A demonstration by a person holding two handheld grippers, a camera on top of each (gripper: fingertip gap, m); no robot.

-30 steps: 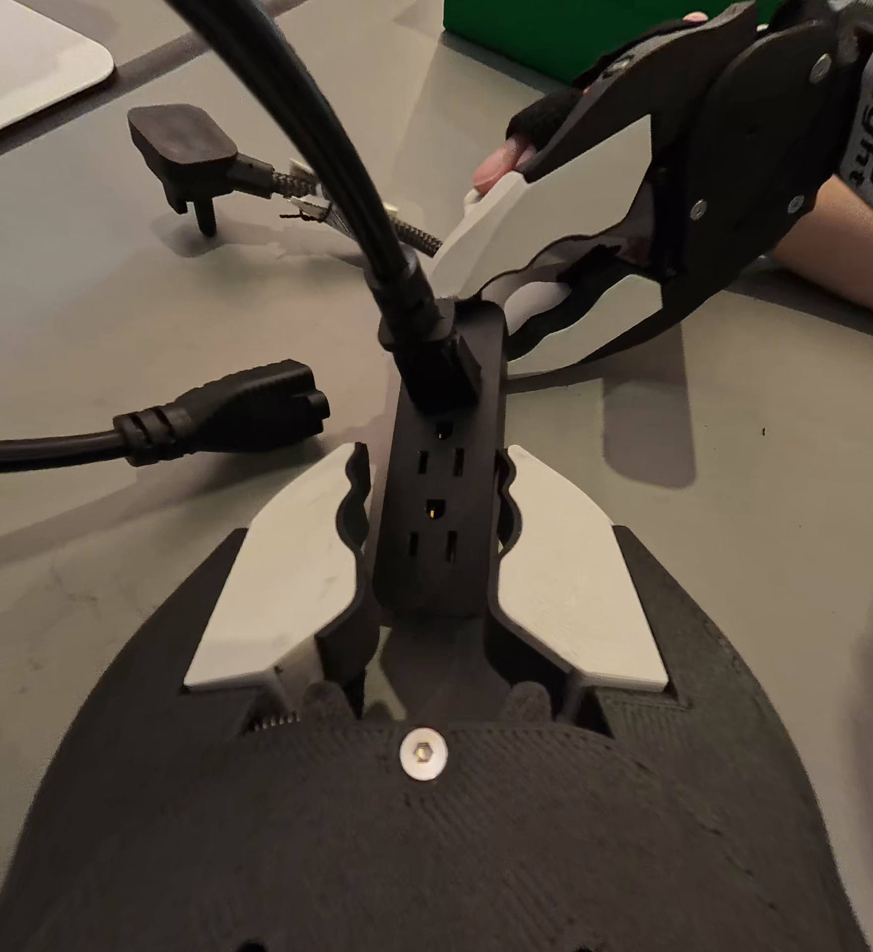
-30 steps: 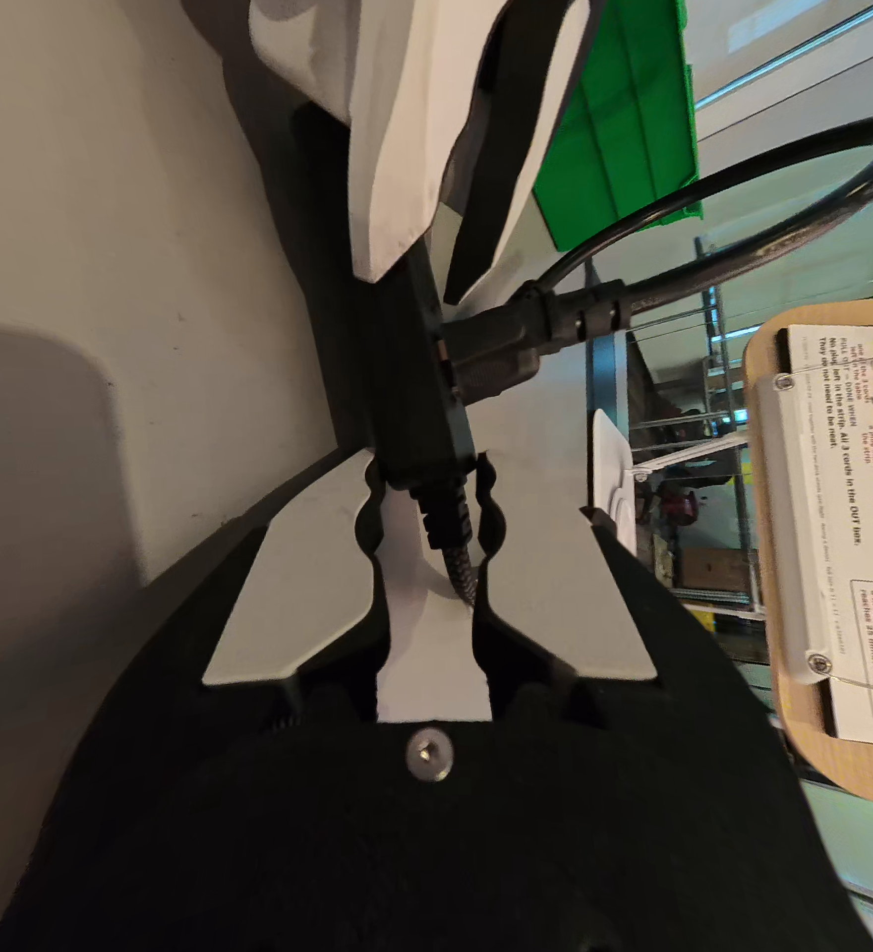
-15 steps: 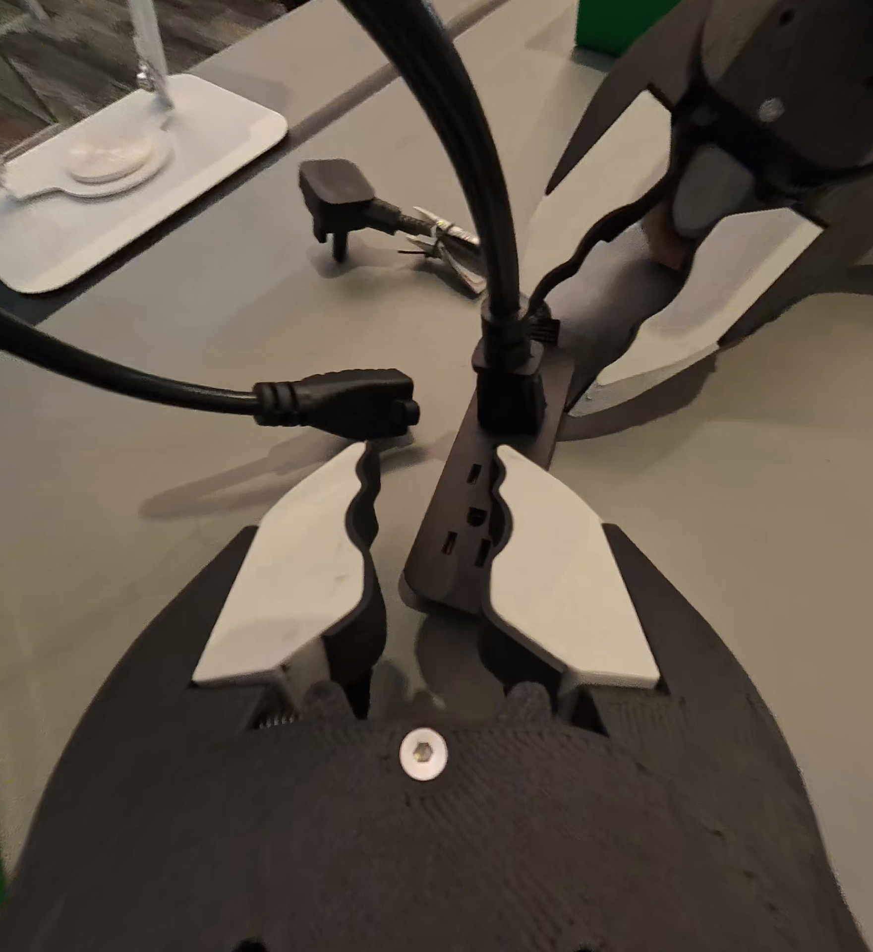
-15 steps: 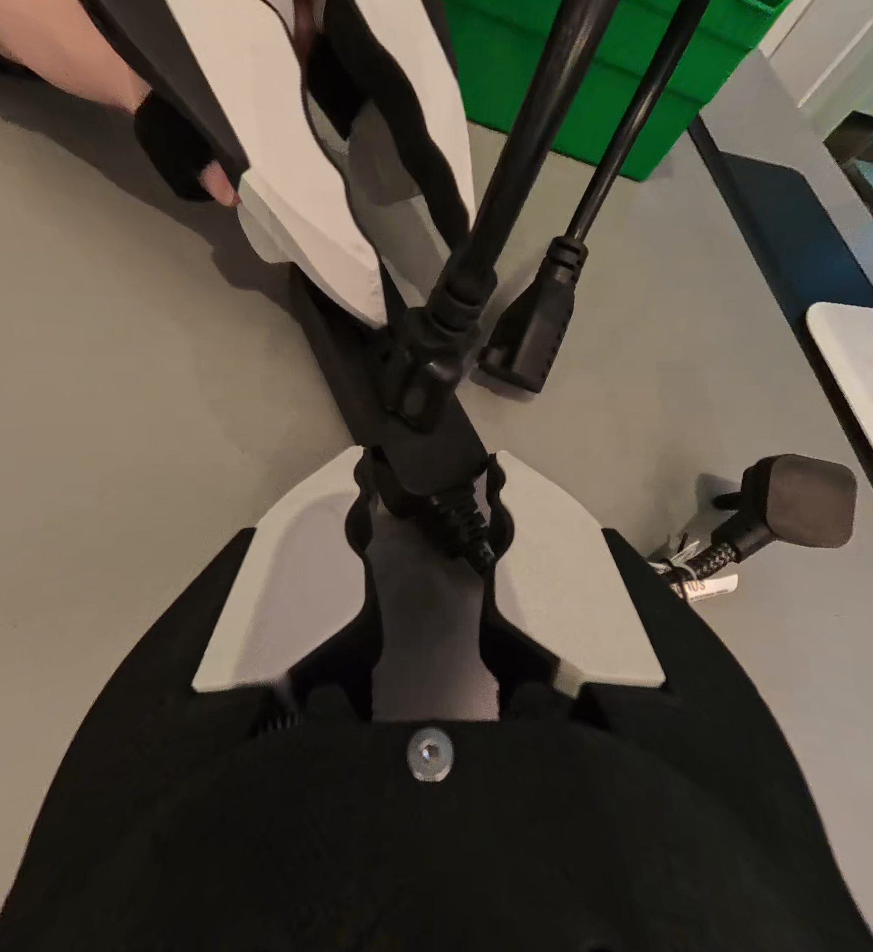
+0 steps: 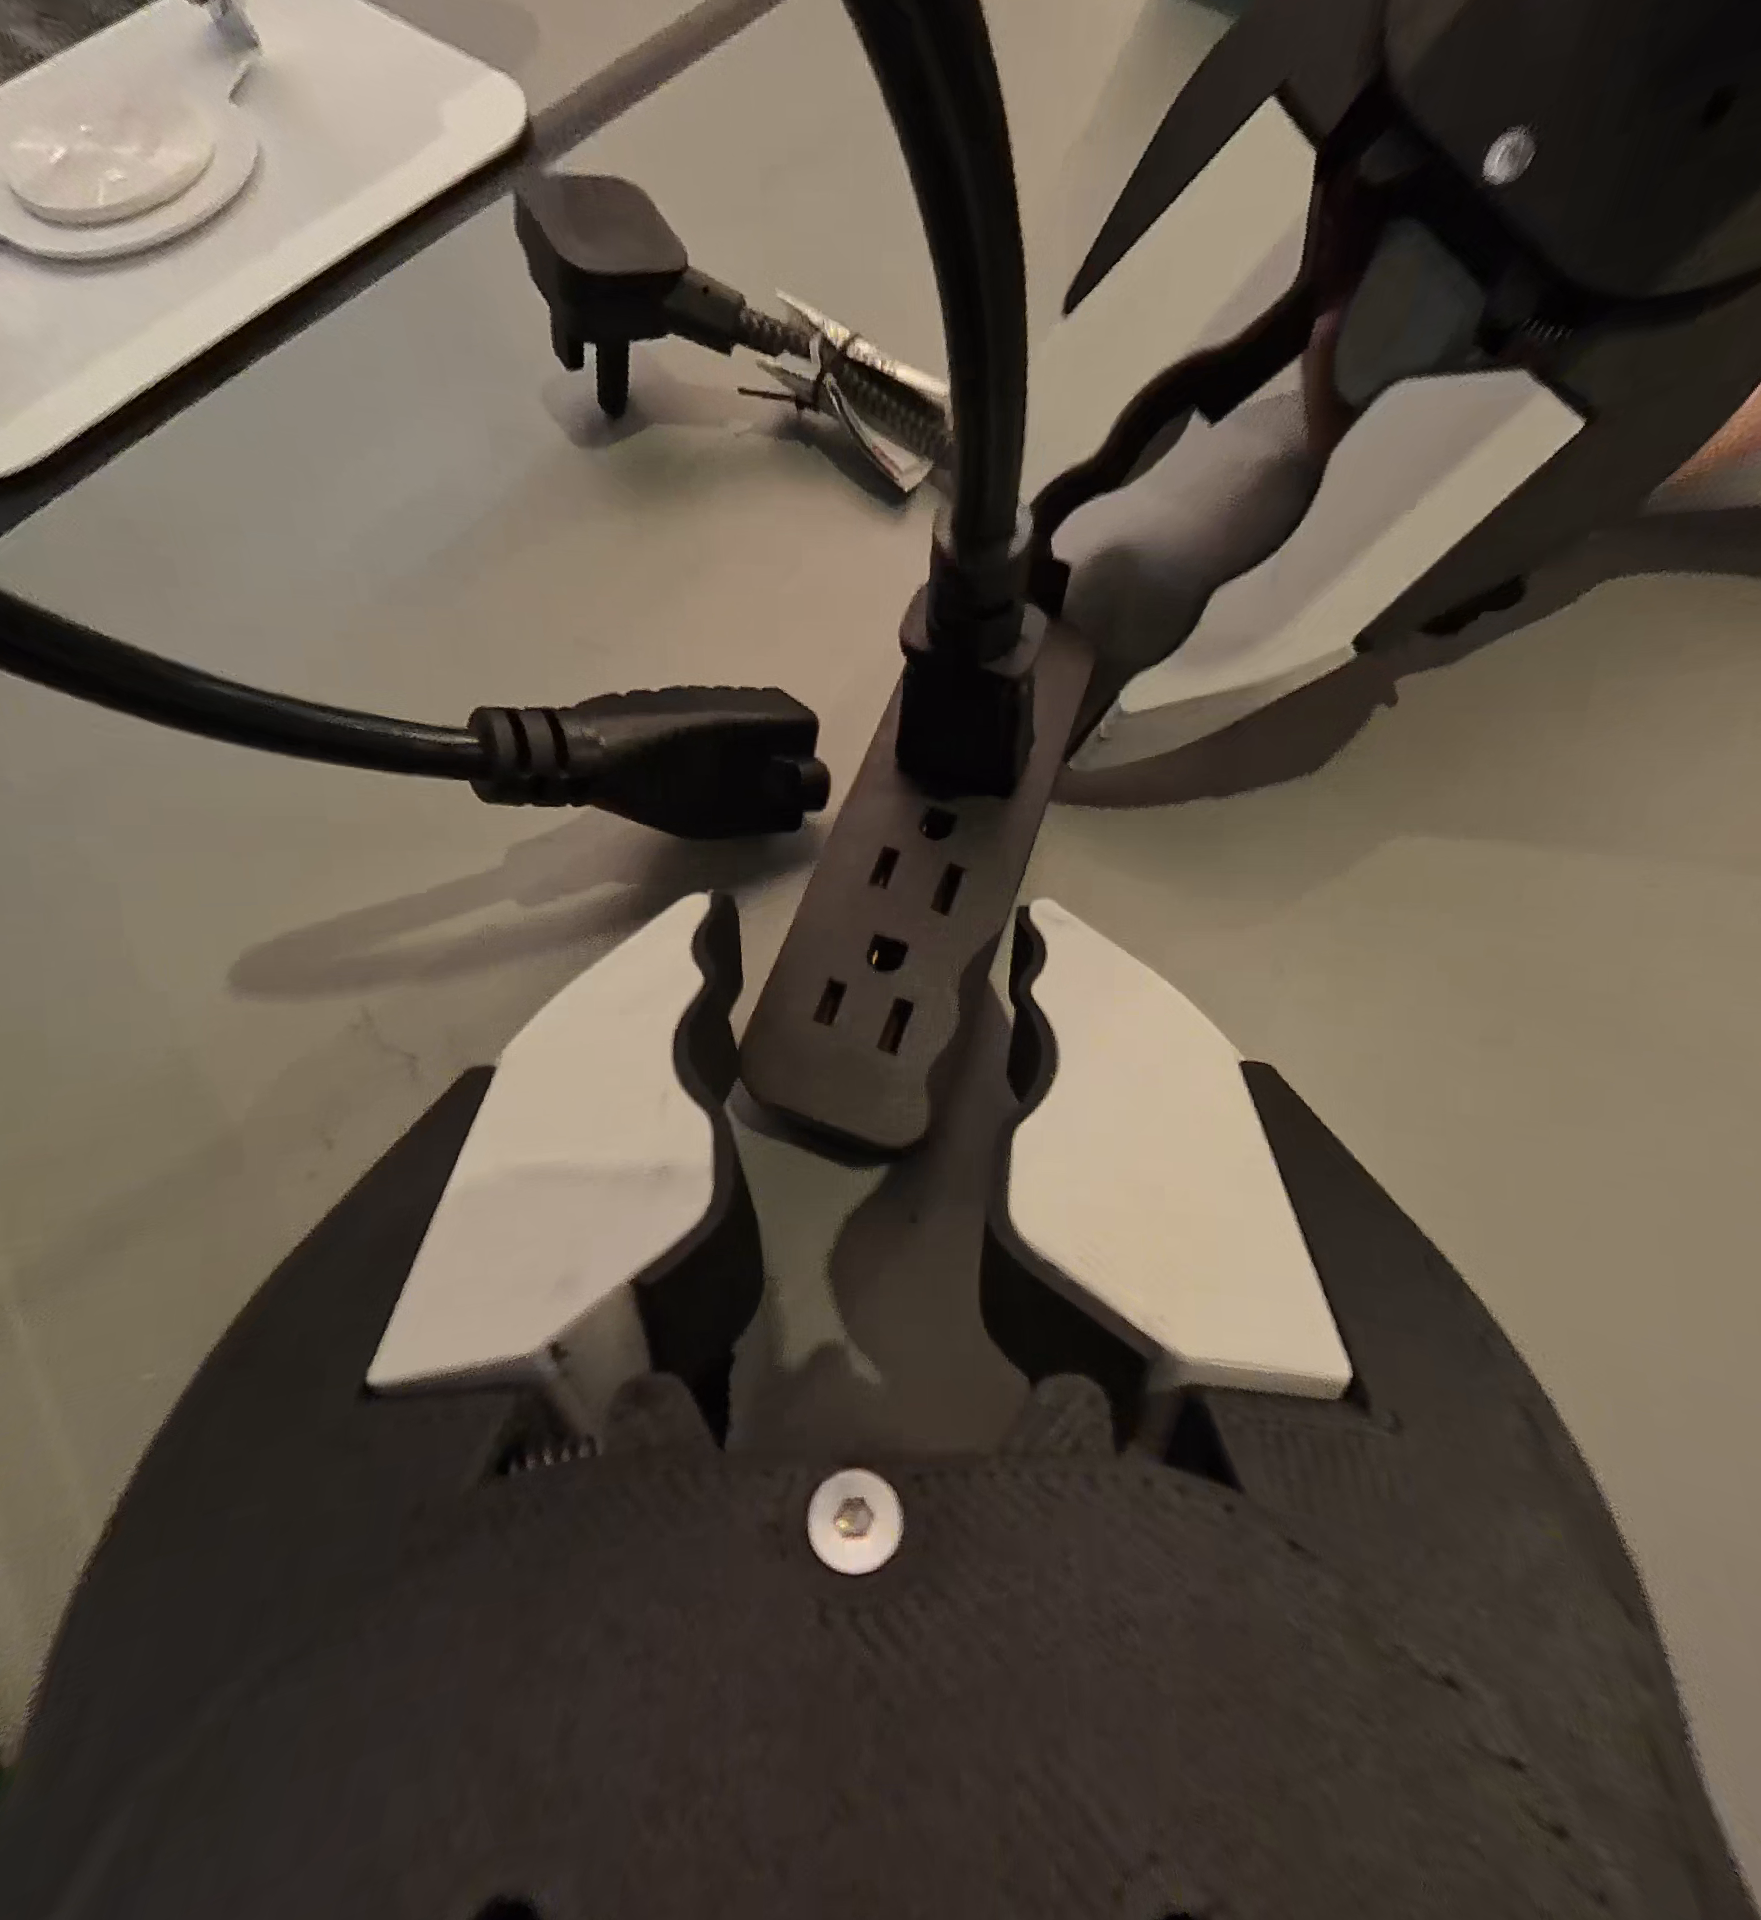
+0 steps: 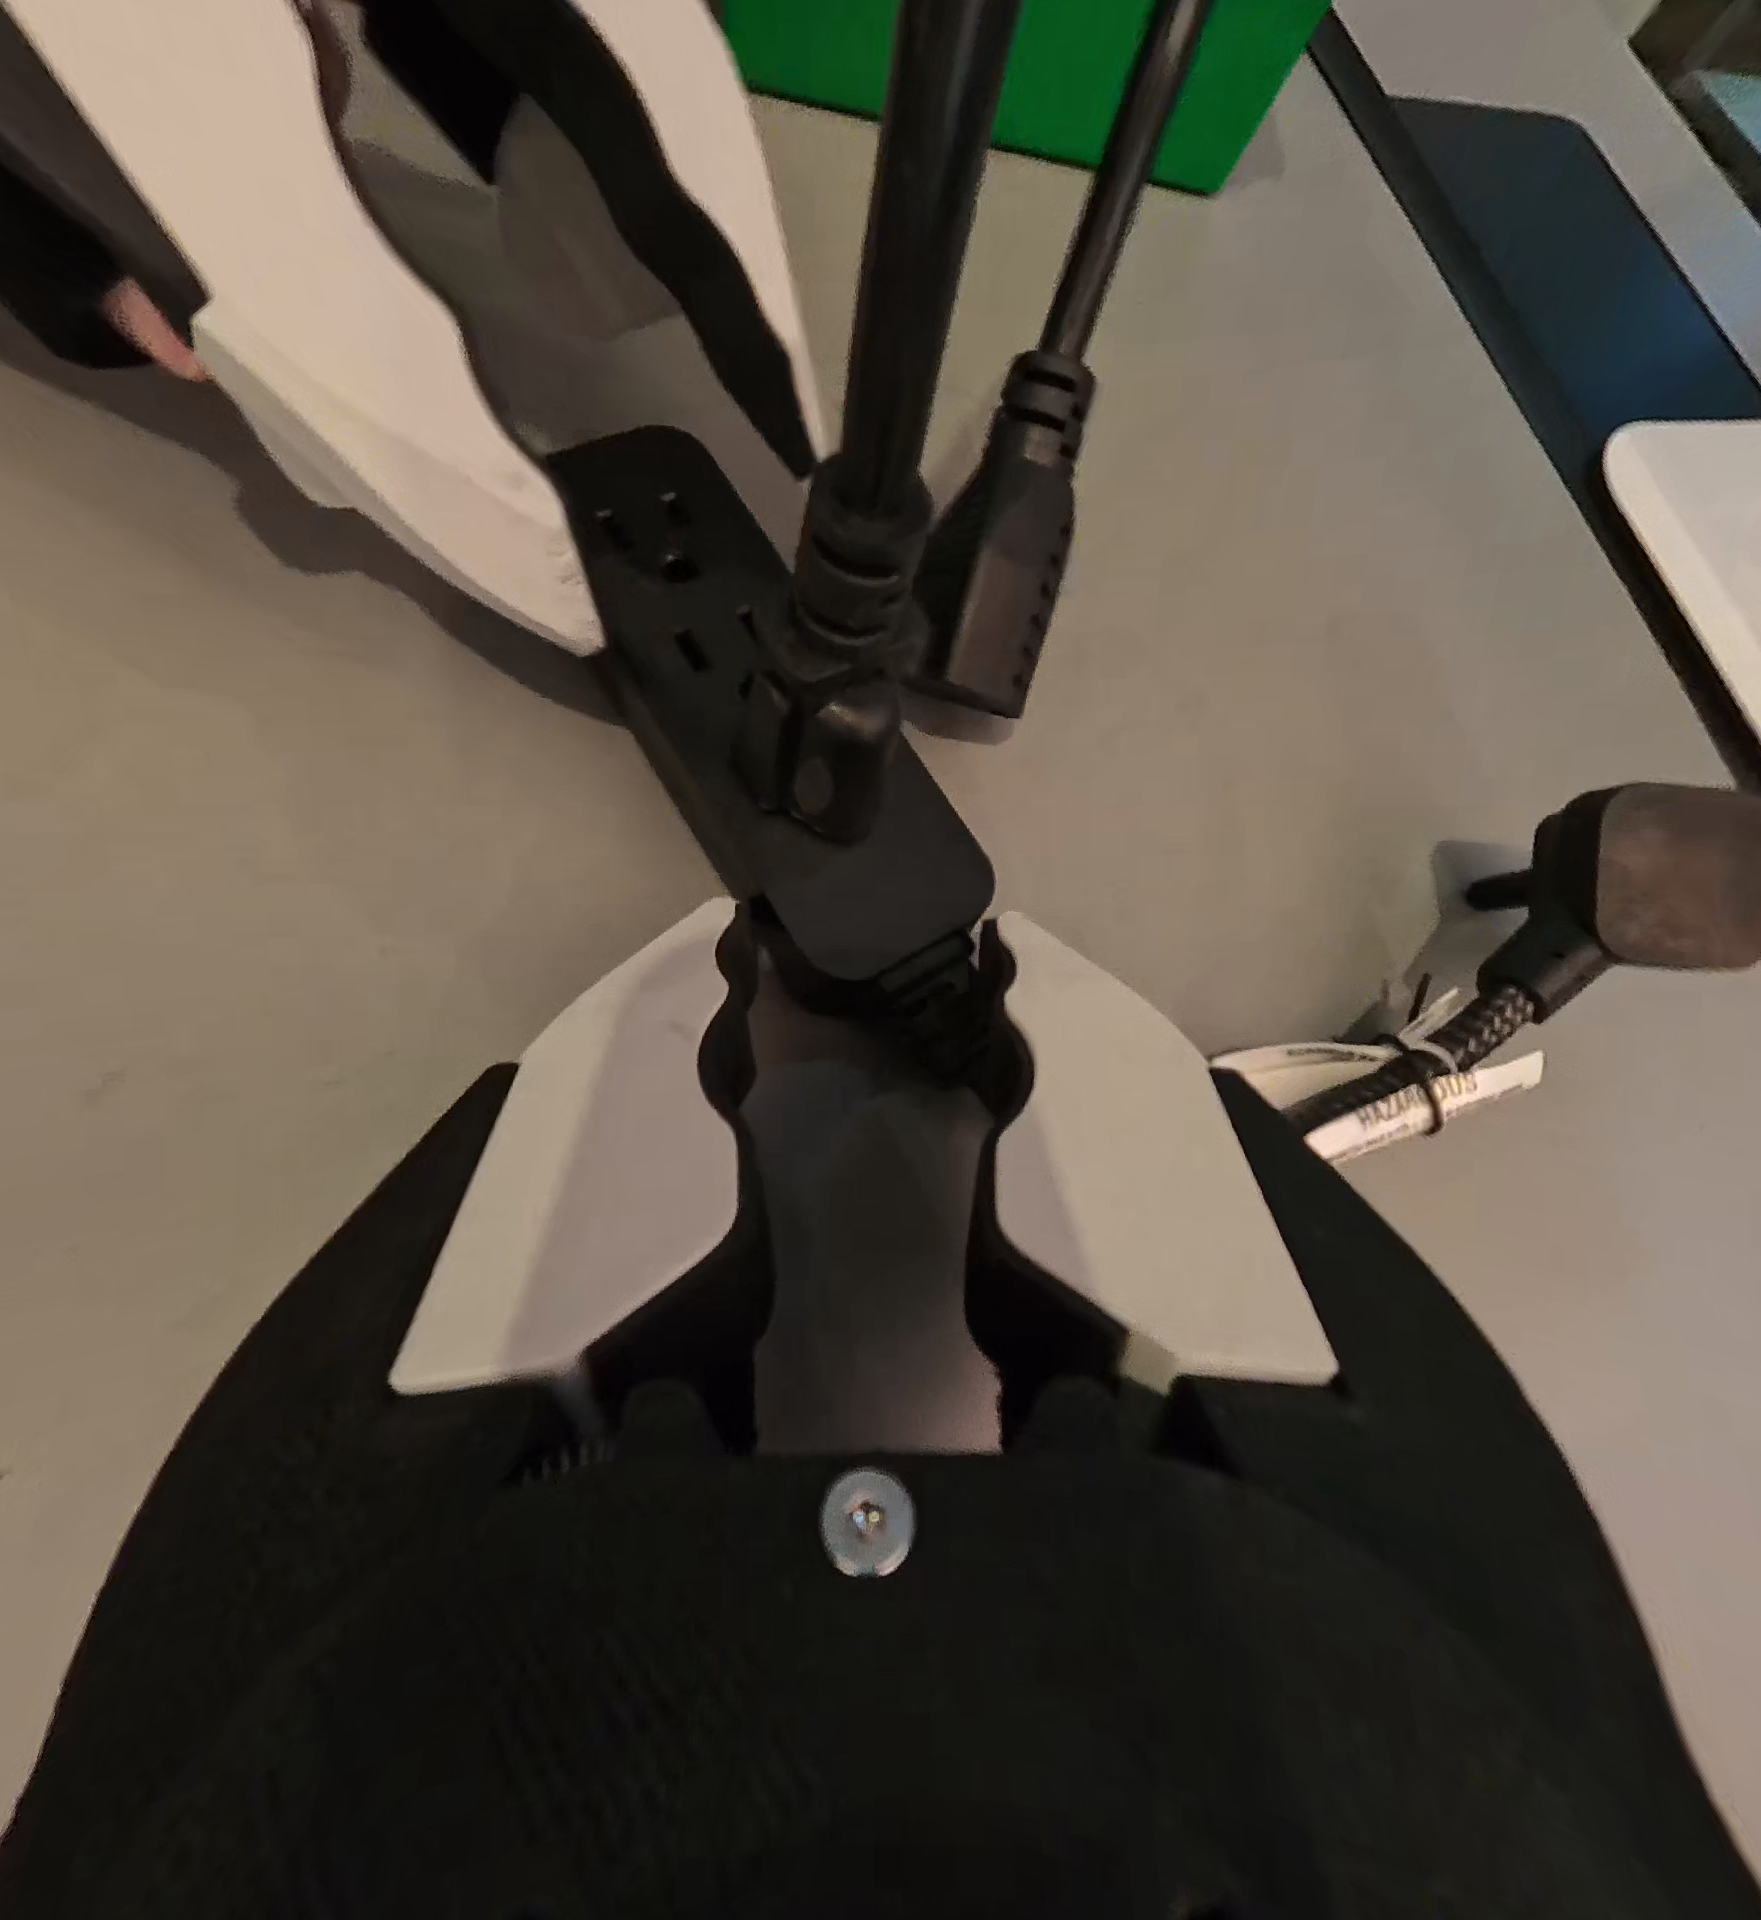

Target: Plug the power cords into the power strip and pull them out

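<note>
Straddling the near end of the black power strip (image 5: 891,977), the left gripper (image 5: 868,940) has its jaws released, a gap showing on each side of the strip. The strip lies flat on the grey table (image 5: 1427,987), angled away to the right, with two free sockets nearest the left gripper. One black plug (image 5: 964,717) sits in the third socket, its thick cord (image 5: 969,260) rising straight up. Just left of the strip, a second cord's connector (image 5: 689,758) lies loose on the table, unplugged. At the far end of the strip, the right gripper (image 6: 860,956) has its jaws spread around the strip's end and the stub of its braided lead (image 6: 933,1013); whether the fingers press on it cannot be told. Farther off, the lead's flat angled plug (image 5: 606,244) rests on the table beside a white paper tag (image 6: 1416,1107). Beyond lie a white tray (image 5: 180,270) and a green bin (image 6: 1021,73).
</note>
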